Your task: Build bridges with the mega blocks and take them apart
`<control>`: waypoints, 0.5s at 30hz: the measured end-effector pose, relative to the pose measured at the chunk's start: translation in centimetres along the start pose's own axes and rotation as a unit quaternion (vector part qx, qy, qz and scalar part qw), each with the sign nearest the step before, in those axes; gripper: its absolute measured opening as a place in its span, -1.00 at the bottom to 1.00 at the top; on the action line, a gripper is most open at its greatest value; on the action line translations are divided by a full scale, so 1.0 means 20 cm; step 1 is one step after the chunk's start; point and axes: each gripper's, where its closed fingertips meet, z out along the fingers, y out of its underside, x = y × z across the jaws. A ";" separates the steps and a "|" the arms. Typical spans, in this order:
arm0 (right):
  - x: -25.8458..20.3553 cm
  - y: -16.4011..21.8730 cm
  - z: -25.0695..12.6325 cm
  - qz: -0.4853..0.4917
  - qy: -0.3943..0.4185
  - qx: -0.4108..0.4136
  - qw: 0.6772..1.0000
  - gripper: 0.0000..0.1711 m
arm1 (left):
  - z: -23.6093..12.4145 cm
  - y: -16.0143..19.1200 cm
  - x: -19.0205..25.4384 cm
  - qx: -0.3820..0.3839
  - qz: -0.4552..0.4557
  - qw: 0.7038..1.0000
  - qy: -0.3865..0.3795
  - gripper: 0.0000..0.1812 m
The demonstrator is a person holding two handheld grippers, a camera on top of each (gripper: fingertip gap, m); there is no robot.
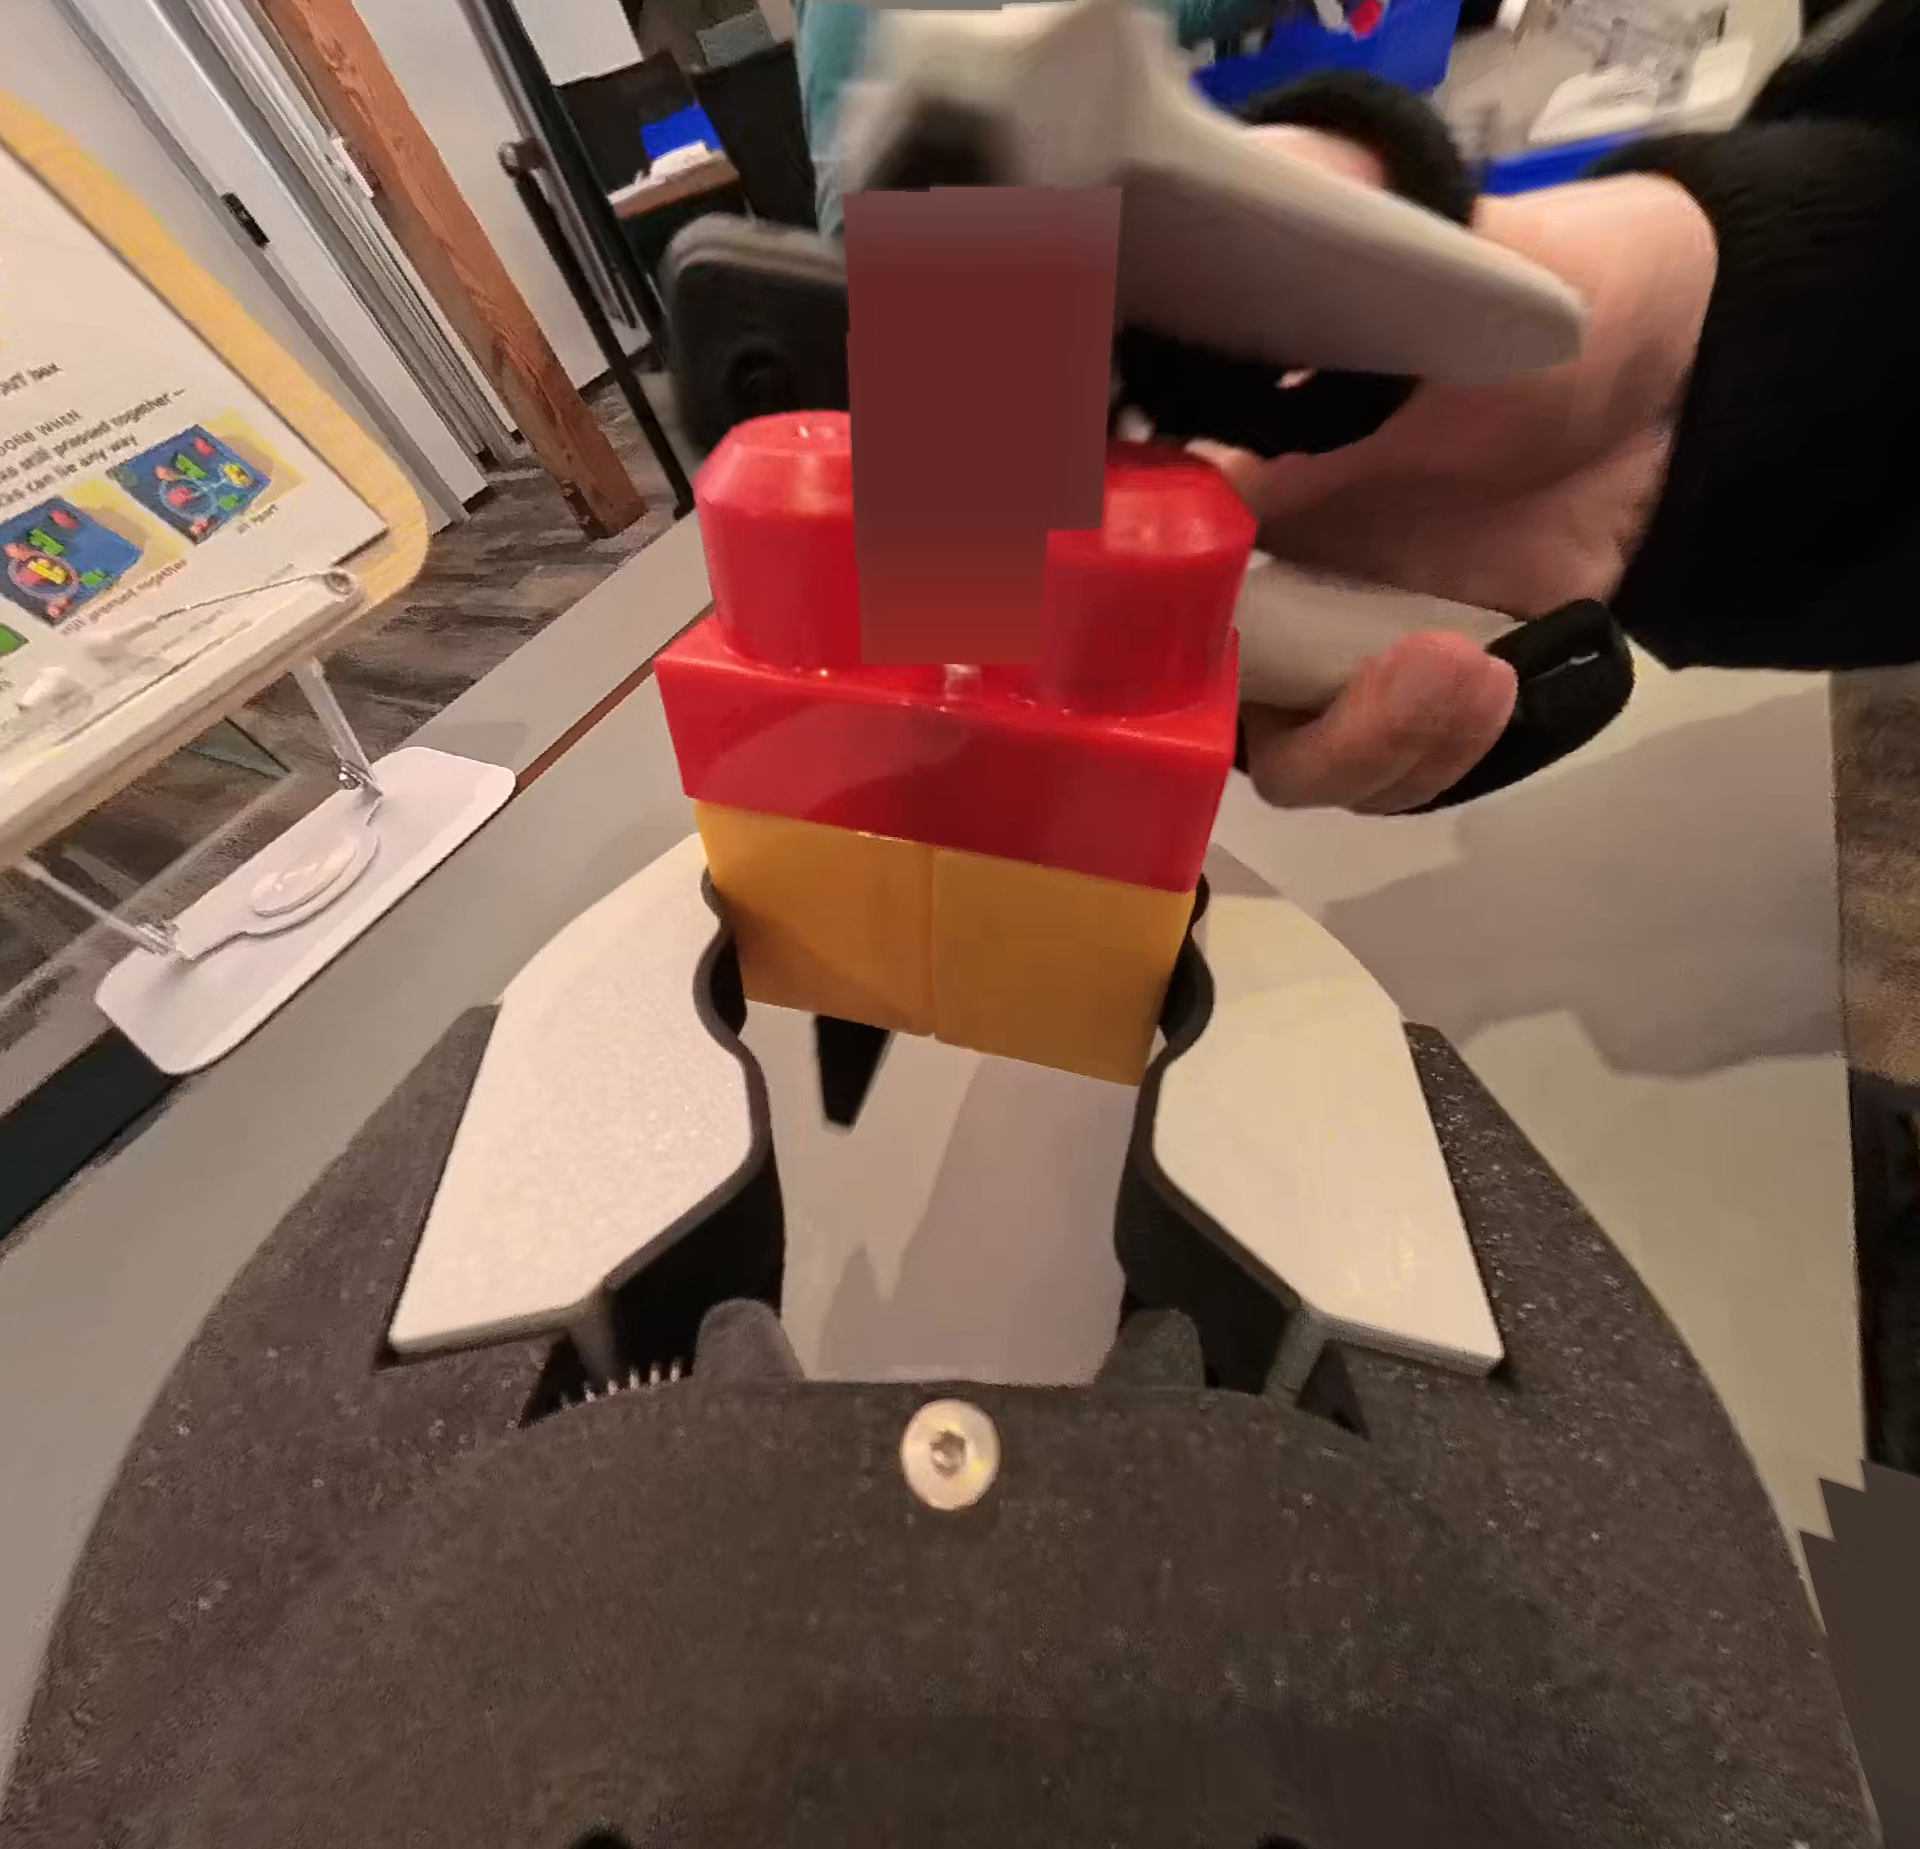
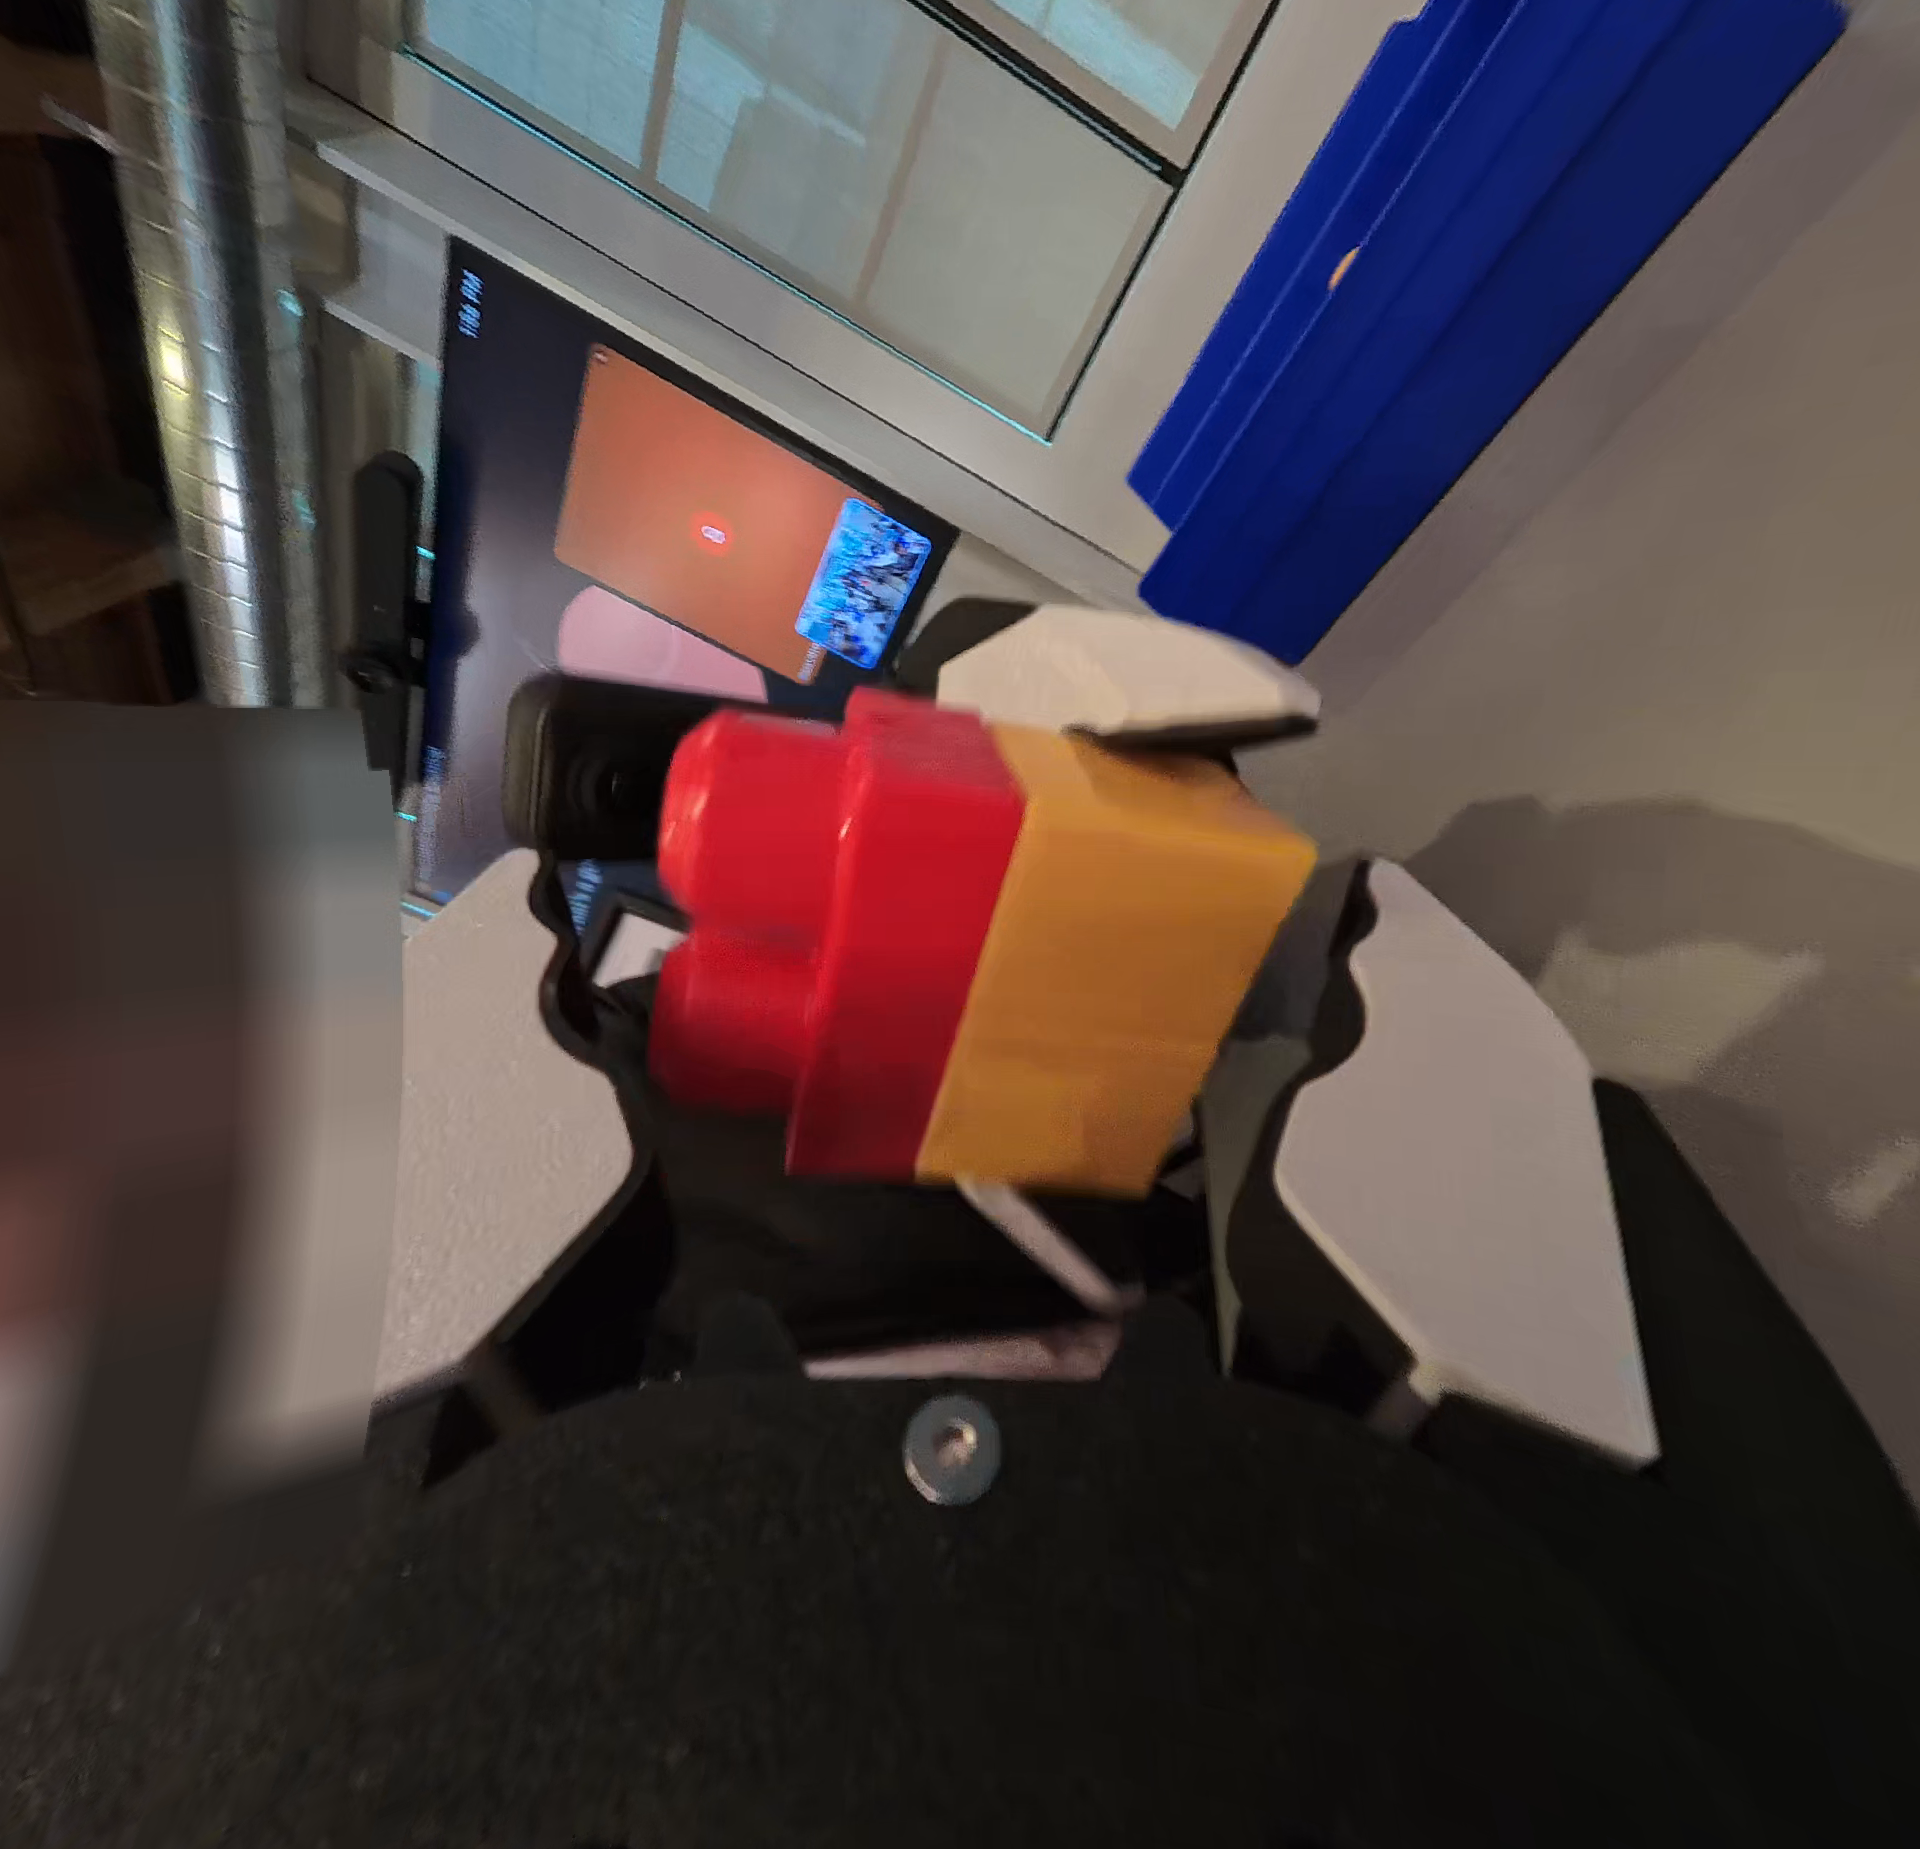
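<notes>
A red mega block [image 1: 945, 760] sits pressed onto a yellow block [image 1: 935, 958]. My left gripper [image 1: 956, 916] is shut on the yellow block and holds the stack up off the grey table [image 1: 582, 760]. In the right wrist view the stack lies sideways, the red block [image 2: 831, 916] to the left and the yellow block [image 2: 1101, 978] to the right. My right gripper [image 2: 951, 895] is open, its fingers wide on either side of the stack and apart from it. In the left wrist view a hand [image 1: 1558, 469] holds it behind the stack; it is blurred.
A sign on a clear stand [image 1: 156, 573] stands at the table's left edge, behind it a wooden post [image 1: 416, 189]. A blue bin [image 2: 1455, 293] sits on the table beyond the stack. A dark screen [image 2: 675, 552] and a window [image 2: 831, 137] are farther back. Spacing between my two grippers at the tips: around 5 cm.
</notes>
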 end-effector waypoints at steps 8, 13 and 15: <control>-0.06 -0.21 -0.26 -0.291 0.205 0.139 0.924 -0.04 | -0.16 0.08 -0.45 0.007 -0.156 0.975 -0.158 -0.12; 0.07 -0.26 -0.17 -0.312 0.310 0.121 0.890 0.07 | -0.08 0.13 -0.46 -0.086 -0.088 0.966 -0.228 -0.12; 0.14 -0.26 -0.13 -0.298 0.340 0.093 0.887 0.07 | -0.06 0.12 -0.43 -0.093 -0.072 0.964 -0.237 -0.12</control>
